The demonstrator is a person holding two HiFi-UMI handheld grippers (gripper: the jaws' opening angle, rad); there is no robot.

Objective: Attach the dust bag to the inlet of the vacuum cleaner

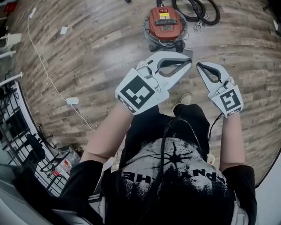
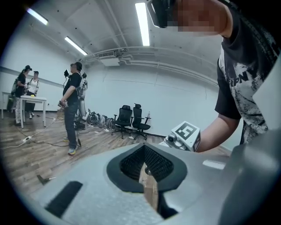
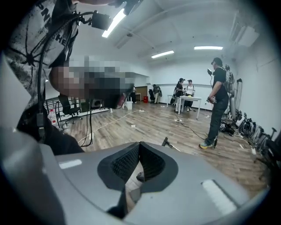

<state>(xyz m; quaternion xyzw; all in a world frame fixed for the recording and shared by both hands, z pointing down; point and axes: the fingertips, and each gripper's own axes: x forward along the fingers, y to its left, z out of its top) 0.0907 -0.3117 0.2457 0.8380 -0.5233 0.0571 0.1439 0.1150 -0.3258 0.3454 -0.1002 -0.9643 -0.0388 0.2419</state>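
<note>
The red vacuum cleaner [image 1: 164, 24] stands on the wooden floor straight ahead, with a black hose [image 1: 199, 11] coiled behind it to the right. I cannot pick out a dust bag in any view. My left gripper [image 1: 189, 61] is held in front of my body, its tips pointing right, jaws together and empty. My right gripper [image 1: 199, 66] is just right of it, tips pointing up-left, also shut and empty. The two sets of tips nearly meet. In the left gripper view the left gripper [image 2: 144, 147] is shut, and the right gripper's marker cube [image 2: 186, 135] shows beyond. In the right gripper view the right gripper [image 3: 139, 145] is shut too.
A white cable [image 1: 44, 66] with a small white box [image 1: 71, 100] runs over the floor at left. A black wire rack [image 1: 17, 125] stands at lower left. Other people [image 2: 72, 105] [image 3: 217, 103], a table [image 3: 186, 102] and office chairs [image 2: 131, 118] stand farther off.
</note>
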